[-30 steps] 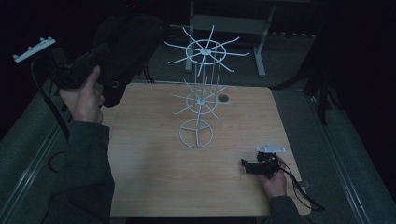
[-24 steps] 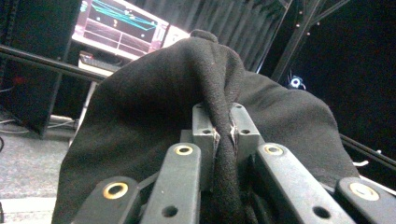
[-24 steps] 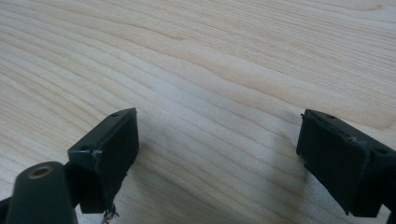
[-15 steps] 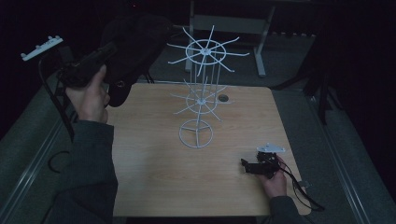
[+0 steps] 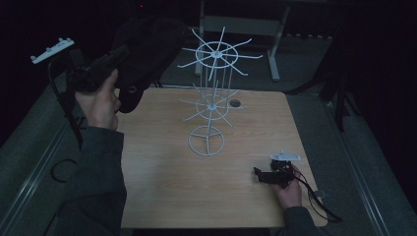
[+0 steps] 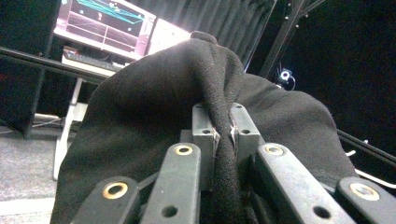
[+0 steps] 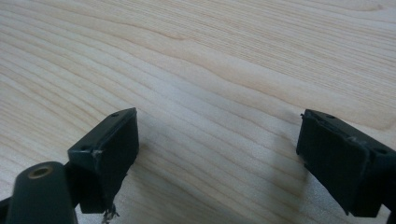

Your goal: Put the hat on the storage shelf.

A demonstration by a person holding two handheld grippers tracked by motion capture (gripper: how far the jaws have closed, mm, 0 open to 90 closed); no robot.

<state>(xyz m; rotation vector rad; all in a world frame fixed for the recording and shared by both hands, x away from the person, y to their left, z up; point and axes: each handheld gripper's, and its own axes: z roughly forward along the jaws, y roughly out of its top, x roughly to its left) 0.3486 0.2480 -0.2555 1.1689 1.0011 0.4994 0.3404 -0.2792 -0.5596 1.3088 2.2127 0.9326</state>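
A black cloth cap [image 5: 142, 54] hangs in the air above the table's far left corner, with my left gripper [image 5: 115, 58] shut on a fold of it. In the left gripper view the two jaws pinch a ridge of the black cap [image 6: 154, 98], and the left gripper [image 6: 223, 133] is closed tight on the fabric. A white wire rack [image 5: 212, 93] with spoke arms at two levels stands upright mid-table, to the right of the cap. My right gripper [image 5: 259, 175] rests low at the table's near right, open and empty over bare wood [image 7: 219, 60]; its jaws stand wide apart, right gripper [image 7: 217, 154].
The wooden table [image 5: 162, 187] has a small round hole [image 5: 235, 103] behind the rack. A grey frame with legs [image 5: 241, 24] stands beyond the far edge. A lit monitor [image 6: 105, 21] is behind the cap. Cables trail off the right hand [image 5: 319, 201].
My left hand has carried the cap up and to the right, closer to the rack's top spokes. The right gripper has stayed put.
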